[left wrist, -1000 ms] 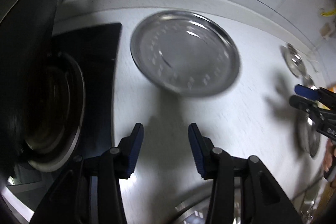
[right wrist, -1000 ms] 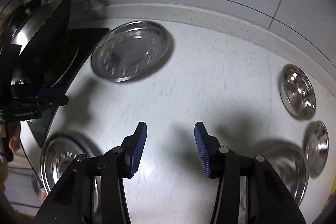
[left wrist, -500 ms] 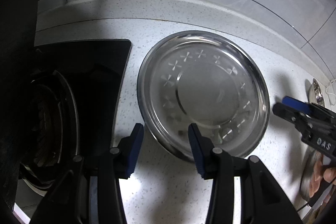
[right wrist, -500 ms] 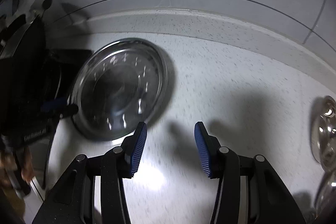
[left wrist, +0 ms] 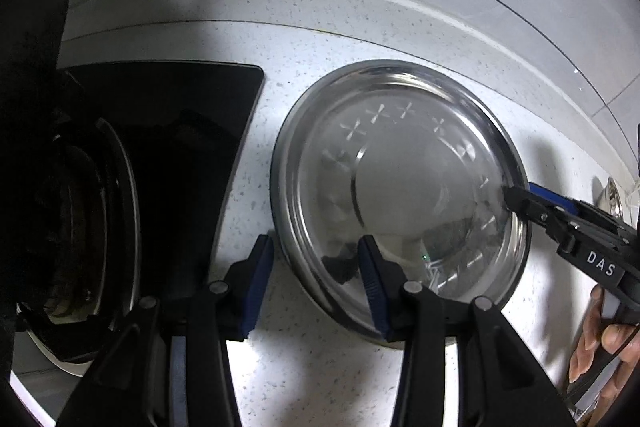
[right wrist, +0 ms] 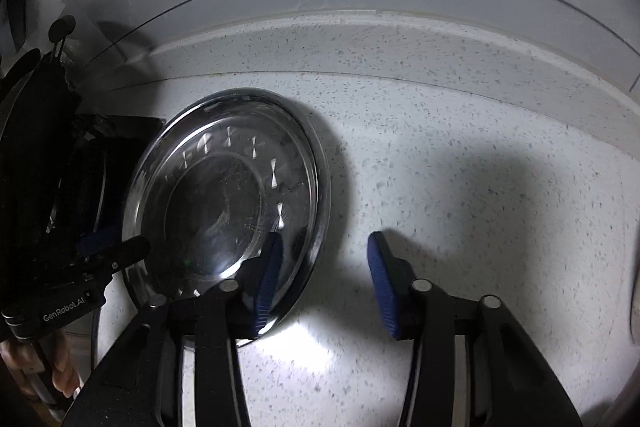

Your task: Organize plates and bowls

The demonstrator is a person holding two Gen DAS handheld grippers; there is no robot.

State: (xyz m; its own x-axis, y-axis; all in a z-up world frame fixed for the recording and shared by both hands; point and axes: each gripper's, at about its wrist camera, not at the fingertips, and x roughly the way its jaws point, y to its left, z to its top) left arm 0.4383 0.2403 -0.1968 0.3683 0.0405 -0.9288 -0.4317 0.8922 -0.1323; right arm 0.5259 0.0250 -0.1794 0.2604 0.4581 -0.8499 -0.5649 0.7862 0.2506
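Both grippers, left (left wrist: 316,259) and right (right wrist: 322,263), are closing in on the plate (left wrist: 400,179) lying on the counter (right wrist: 440,155) beside the stove (left wrist: 180,131), fingers spread astride opposite rims, suggesting a two-sided lift is imminent.

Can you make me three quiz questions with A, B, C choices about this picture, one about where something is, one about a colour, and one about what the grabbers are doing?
1. What lies left of the steel plate in the left wrist view?
A. a black stove top
B. a sink
C. a fridge

2. What colour are the pads on the gripper fingers?
A. red
B. blue
C. yellow

3. How are the left gripper and right gripper now?
A. both shut on the plate
B. both open, each straddling the plate's rim
C. both far from the plate

Answers:
1 A, the black stove top sits beside the plate on the speckled counter.
2 B, the pads show blue.
3 B, each has one finger over the plate and one outside.
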